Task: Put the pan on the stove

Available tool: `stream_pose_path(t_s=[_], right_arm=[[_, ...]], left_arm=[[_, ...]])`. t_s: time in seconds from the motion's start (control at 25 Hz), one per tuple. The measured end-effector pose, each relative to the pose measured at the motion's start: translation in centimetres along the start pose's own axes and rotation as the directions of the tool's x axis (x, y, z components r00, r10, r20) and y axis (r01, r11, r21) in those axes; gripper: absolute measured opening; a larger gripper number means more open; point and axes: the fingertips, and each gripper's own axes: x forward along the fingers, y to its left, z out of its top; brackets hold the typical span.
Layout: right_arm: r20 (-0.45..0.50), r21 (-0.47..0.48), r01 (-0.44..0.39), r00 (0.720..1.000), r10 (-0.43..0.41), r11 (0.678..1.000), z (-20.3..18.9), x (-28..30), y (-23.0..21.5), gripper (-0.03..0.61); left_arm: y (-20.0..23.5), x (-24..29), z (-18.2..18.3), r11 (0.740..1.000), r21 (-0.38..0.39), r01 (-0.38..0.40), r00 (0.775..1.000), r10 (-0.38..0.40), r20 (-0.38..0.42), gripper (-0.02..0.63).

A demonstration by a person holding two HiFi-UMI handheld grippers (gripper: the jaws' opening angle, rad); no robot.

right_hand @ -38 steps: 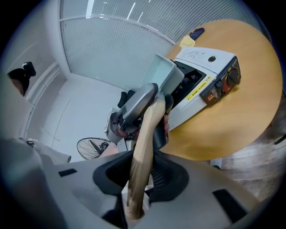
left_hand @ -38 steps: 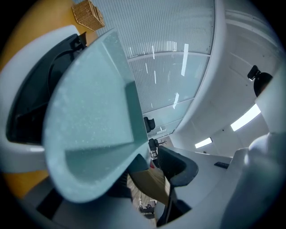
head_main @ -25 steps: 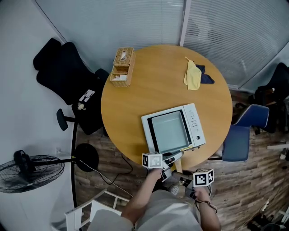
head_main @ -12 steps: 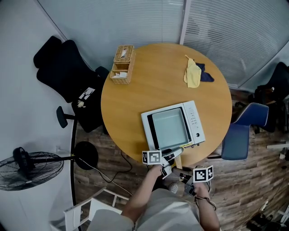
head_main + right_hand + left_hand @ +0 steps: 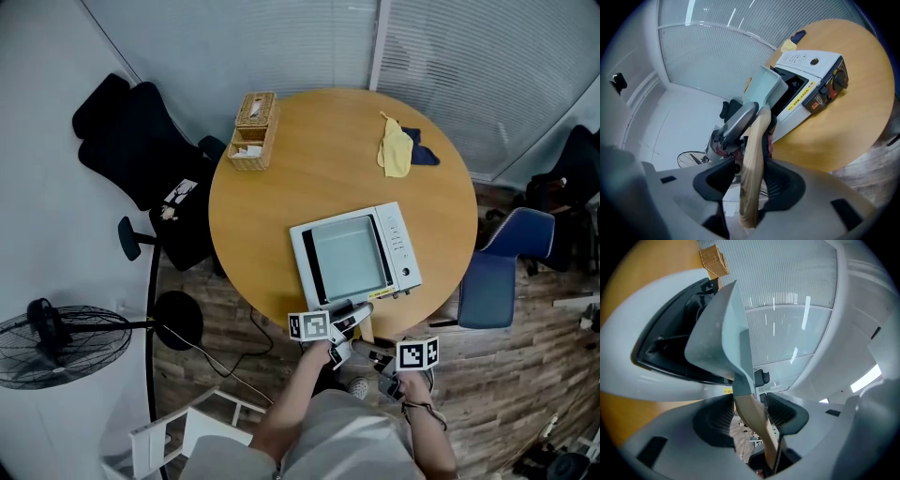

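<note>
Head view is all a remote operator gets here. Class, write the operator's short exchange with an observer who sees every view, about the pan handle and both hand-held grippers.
Operator: Is the handle of the pan inside the left hand-held gripper?
Observer: Yes. The left gripper view shows the wooden handle between its opening jaws, with a gap on one side.
Operator: And the right hand-held gripper?
Observer: The right gripper view shows the handle's end between its jaws, which are also opening.

The person wears a plain, light grey garment (image 5: 342, 439); a thin dark strap (image 5: 427, 414) loops loosely around the right wrist.
</note>
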Motion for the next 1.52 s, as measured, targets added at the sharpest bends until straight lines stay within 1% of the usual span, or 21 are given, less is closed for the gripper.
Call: stream_pose_path(t_s=[0.12, 0.28, 0.36, 0.44, 0.48, 0.52, 0.72, 0.88, 0.92, 0.96, 1.0, 1.04, 1.16, 1.32, 1.52], right_arm=[[0.002, -0.020, 0.011, 1.000, -0.011, 1.000, -0.3, -0.4, 0.1, 0.218], [0.016, -0.042, 0.014, 1.000, -0.014, 0.999, -0.4, -0.8, 0.6, 0.216], [0.029, -0.042, 0.021, 0.999, -0.020, 0.999, -0.3, -1.0, 0.7, 0.192], [0.042, -0.034, 0.039, 0.998, -0.037, 0.999, -0.3, -1.0, 0.6, 0.185], [0.049, -0.028, 0.050, 0.998, -0.049, 0.998, -0.2, -1.0, 0.4, 0.169], [0.058, -0.019, 0.060, 0.997, -0.059, 0.998, -0.2, -1.1, 0.2, 0.132], [0.094, 0.000, 0.074, 0.993, -0.073, 0.997, 0.6, -1.2, 0.0, 0.127], [0.118, 0.011, 0.071, 0.990, -0.072, 0.997, 1.1, -1.0, 0.1, 0.130], [0.128, 0.018, 0.062, 0.990, -0.064, 0.998, 1.2, -0.9, 0.3, 0.134], [0.140, 0.027, 0.049, 0.989, -0.053, 0.998, 1.3, -0.9, 0.5, 0.164], [0.154, 0.034, 0.041, 0.987, -0.046, 0.999, 1.4, -0.9, 0.7, 0.209], [0.166, 0.037, 0.044, 0.985, -0.050, 0.998, 1.5, -0.9, 0.6, 0.229], [0.172, 0.029, 0.083, 0.981, -0.087, 0.996, 1.5, -1.0, 0.1, 0.255], [0.170, 0.020, 0.100, 0.980, -0.102, 0.995, 1.2, -1.2, 0.1, 0.261], [0.174, -0.015, 0.129, 0.977, -0.125, 0.991, 0.9, -1.6, 0.2, 0.262]], left_arm=[[-0.1, -0.4, -0.2, 1.000, 0.004, -0.014, 1.000, 0.014, 0.014, 0.225], [-0.4, -0.8, -0.3, 1.000, 0.007, -0.019, 0.999, 0.018, 0.045, 0.229], [-0.4, -0.8, -0.2, 1.000, 0.007, -0.025, 0.998, 0.024, 0.059, 0.227], [-0.2, -0.8, -0.2, 0.999, 0.004, -0.042, 0.997, 0.041, 0.067, 0.227], [-0.1, -0.8, -0.1, 0.999, 0.003, -0.050, 0.996, 0.049, 0.070, 0.225], [-0.1, -0.7, -0.1, 0.999, 0.003, -0.054, 0.996, 0.054, 0.071, 0.225], [-0.2, -0.3, 0.4, 0.997, 0.031, -0.064, 0.997, 0.062, 0.050, 0.224], [-0.2, -0.1, 0.9, 0.998, 0.022, -0.051, 0.997, 0.050, 0.061, 0.224], [-0.2, -0.1, 0.9, 0.999, 0.021, -0.047, 0.997, 0.045, 0.063, 0.224], [-0.2, -0.2, 0.9, 0.999, 0.021, -0.043, 0.997, 0.042, 0.064, 0.224], [-0.2, -0.2, 0.9, 0.999, 0.023, -0.042, 0.997, 0.041, 0.063, 0.224], [-0.2, -0.1, 0.8, 0.999, 0.026, -0.042, 0.997, 0.041, 0.059, 0.225], [-0.4, 0.1, 0.5, 0.999, 0.021, -0.040, 0.998, 0.039, 0.041, 0.239], [-0.2, -0.1, 0.3, 0.999, 0.019, -0.046, 0.998, 0.046, 0.037, 0.245], [-0.2, -0.8, 0.0, 0.998, 0.018, -0.052, 0.998, 0.052, 0.044, 0.250]])
